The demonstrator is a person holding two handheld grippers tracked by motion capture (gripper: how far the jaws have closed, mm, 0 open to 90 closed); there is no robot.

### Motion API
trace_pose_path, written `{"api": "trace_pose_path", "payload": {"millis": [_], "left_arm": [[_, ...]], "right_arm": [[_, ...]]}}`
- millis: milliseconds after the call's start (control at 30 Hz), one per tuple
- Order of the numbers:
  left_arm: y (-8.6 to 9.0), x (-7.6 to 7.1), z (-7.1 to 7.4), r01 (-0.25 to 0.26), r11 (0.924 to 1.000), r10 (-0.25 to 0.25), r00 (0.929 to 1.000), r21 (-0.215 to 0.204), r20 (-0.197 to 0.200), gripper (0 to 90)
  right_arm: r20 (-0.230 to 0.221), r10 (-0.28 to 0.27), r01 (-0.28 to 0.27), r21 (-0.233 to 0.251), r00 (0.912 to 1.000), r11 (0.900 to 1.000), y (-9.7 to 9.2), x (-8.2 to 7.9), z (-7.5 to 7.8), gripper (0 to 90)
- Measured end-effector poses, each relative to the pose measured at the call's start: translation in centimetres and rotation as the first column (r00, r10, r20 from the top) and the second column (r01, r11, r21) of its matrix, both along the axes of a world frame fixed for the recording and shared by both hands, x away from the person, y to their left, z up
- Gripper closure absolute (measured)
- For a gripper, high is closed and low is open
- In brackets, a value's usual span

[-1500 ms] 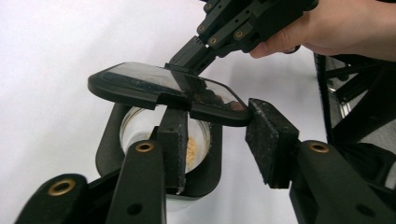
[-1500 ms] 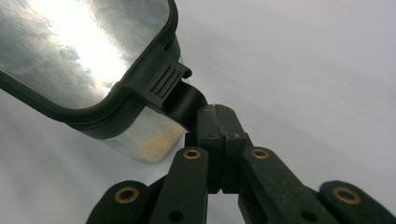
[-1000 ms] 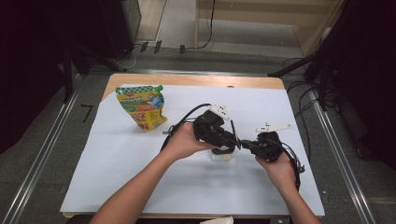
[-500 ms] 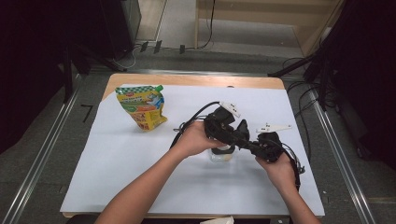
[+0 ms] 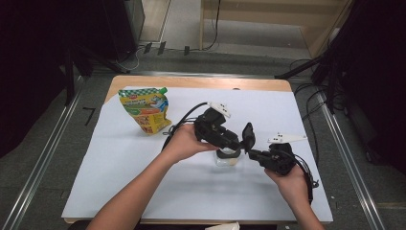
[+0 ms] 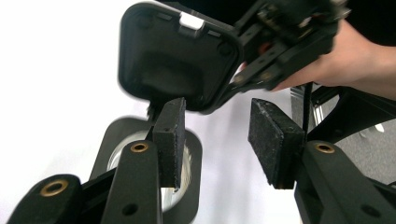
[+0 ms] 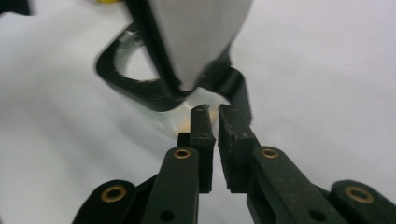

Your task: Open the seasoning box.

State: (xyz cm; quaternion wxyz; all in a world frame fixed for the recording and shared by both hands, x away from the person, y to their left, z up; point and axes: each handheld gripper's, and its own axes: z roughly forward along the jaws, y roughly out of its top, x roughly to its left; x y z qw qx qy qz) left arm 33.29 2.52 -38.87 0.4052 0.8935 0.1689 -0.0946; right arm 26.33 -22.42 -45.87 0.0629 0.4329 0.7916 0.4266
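A small clear jar (image 5: 228, 159) with a black square rim (image 6: 103, 148) stands on the white table sheet. Its hinged black lid (image 5: 248, 136) is flipped up and stands nearly upright; the left gripper view shows the lid's inner face (image 6: 173, 60). My left gripper (image 5: 235, 143) hovers over the jar mouth, open. Its jaws have just been opening and nothing is between them (image 6: 215, 112). My right gripper (image 5: 253, 154) sits low by the lid's hinge side. Its jaws (image 7: 212, 111) have just been opening to a narrow slit with nothing in it.
A colourful stand-up pouch (image 5: 146, 111) with a green cap stands at the back left of the sheet (image 5: 143, 191). Cables trail from both grippers across the sheet. The wooden table edge (image 5: 201, 82) runs along the back, with metal rails at both sides.
The jar's lid has swung up and now stands between the two grippers. My left gripper has drawn back a little to the left.
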Motion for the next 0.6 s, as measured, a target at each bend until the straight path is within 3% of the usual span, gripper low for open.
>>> {"api": "trace_pose_path", "payload": {"millis": [100,167,267,400,500,600], "left_arm": [[1.2,-0.3,-0.2,-0.010,0.9999,0.010,0.9998,-0.002,0.019,57.1],[2.1,-0.4,-0.3,-0.016,0.9999,0.016,0.9999,-0.004,0.006,59.1],[3.3,-0.3,-0.6,-0.070,0.9973,0.070,0.9974,0.022,-0.015,58.2],[5.0,0.0,-1.1,-0.094,0.9956,0.094,0.9951,0.001,-0.030,55.7],[6.0,0.1,-1.1,-0.110,0.9938,0.111,0.9936,0.010,-0.021,50.6],[7.1,0.0,-0.9,-0.133,0.9909,0.132,0.9911,-0.024,-0.017,46.9]], "right_arm": [[-0.008,0.018,-0.018,0.013,0.9998,0.9998,0.5,-0.8,0.2,81.7],[-0.012,0.043,-0.042,0.008,0.9990,0.9991,1.2,-1.7,0.1,78.8],[-0.014,0.053,-0.053,0.008,0.9985,0.9986,1.6,-2.2,0.2,77.8],[0.001,0.079,-0.079,0.034,0.9969,0.9963,2.4,-3.1,0.5,73.2],[0.015,0.111,-0.112,0.038,0.9937,0.9931,3.3,-3.6,0.4,66.2],[0.017,0.152,-0.152,0.030,0.9883,0.9879,4.3,-3.7,0.2,58.4]]}}
